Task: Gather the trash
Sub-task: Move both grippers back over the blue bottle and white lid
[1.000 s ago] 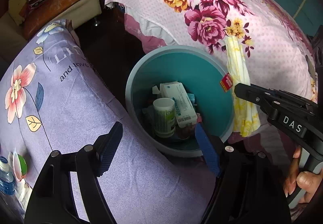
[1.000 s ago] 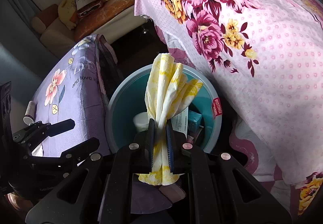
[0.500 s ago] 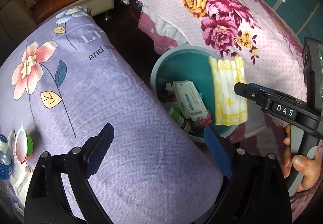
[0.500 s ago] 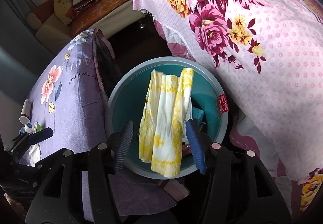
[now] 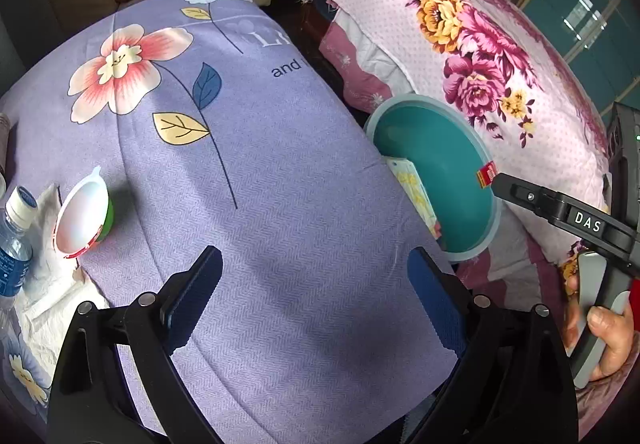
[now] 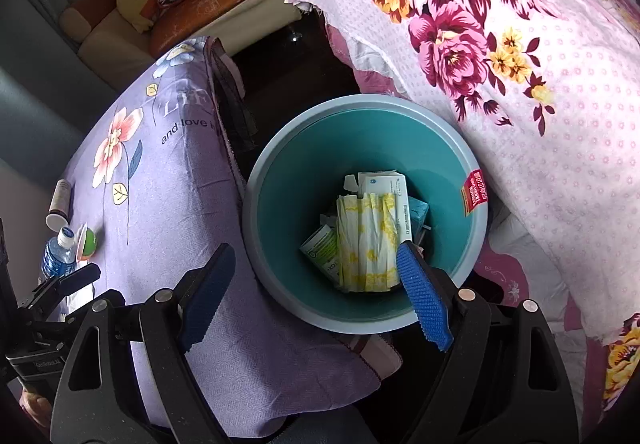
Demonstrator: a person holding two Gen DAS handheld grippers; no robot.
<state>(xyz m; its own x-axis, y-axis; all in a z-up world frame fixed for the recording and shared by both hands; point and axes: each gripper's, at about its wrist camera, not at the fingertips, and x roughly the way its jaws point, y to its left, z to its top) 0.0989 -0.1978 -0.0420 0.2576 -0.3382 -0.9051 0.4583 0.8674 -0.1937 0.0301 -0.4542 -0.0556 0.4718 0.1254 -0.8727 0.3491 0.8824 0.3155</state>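
Right claw [image 6: 316, 292] spread wide over the bin [image 6: 280, 171], the yellow wrapper [image 6: 366, 244] lying inside at frame centre. Left claw [image 5: 316, 300] gapes empty above the purple cloth [image 5: 260, 171], cup [image 5: 84, 213] at left edge.

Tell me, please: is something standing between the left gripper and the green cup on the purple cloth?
Nothing visible does. The left gripper is open over bare purple cloth, and the green cup lies on its side to the left, beside a water bottle.

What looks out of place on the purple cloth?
A cup lies tipped on its side on a crumpled tissue, beside a water bottle. Nothing looks spilled.
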